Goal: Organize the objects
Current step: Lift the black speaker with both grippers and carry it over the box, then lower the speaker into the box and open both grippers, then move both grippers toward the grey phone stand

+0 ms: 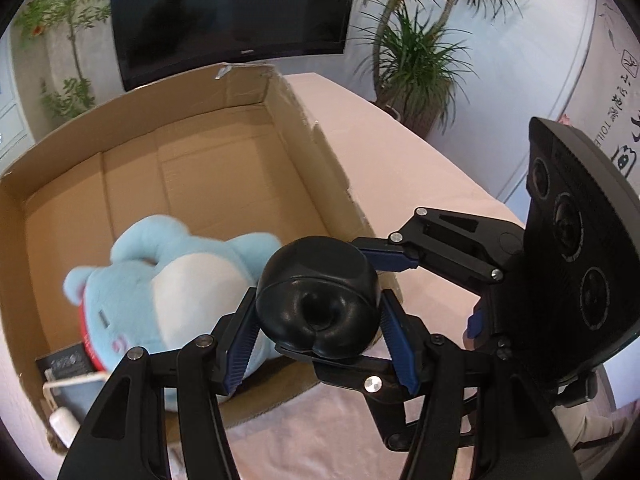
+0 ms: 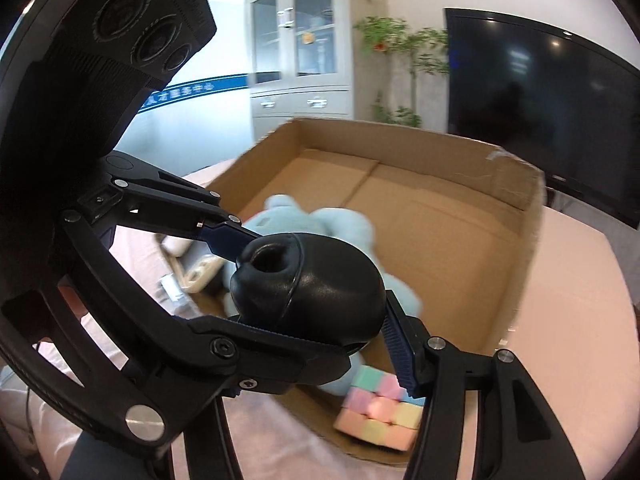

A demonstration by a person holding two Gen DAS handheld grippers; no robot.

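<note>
Both grippers are shut on one black rounded object with a hollow end [image 1: 318,298], held above the near edge of an open cardboard box [image 1: 208,80]. My left gripper [image 1: 318,336] grips it from below in the left wrist view; the right gripper's fingers [image 1: 384,258] clamp its upper right side. In the right wrist view the same black object [image 2: 308,284] sits between my right gripper [image 2: 312,332] fingers, and the left gripper's finger [image 2: 224,236] meets it from the left. A light blue plush toy [image 1: 160,292] lies inside the box, also seen in the right wrist view [image 2: 332,224].
The box stands on a pink-covered table [image 1: 400,152]. Inside it are a pastel puzzle cube [image 2: 380,412], a dark flat item [image 1: 66,364] and white cable parts [image 1: 60,420]. A black TV [image 1: 232,12], potted plants [image 1: 416,60] and a cabinet [image 2: 304,52] stand behind.
</note>
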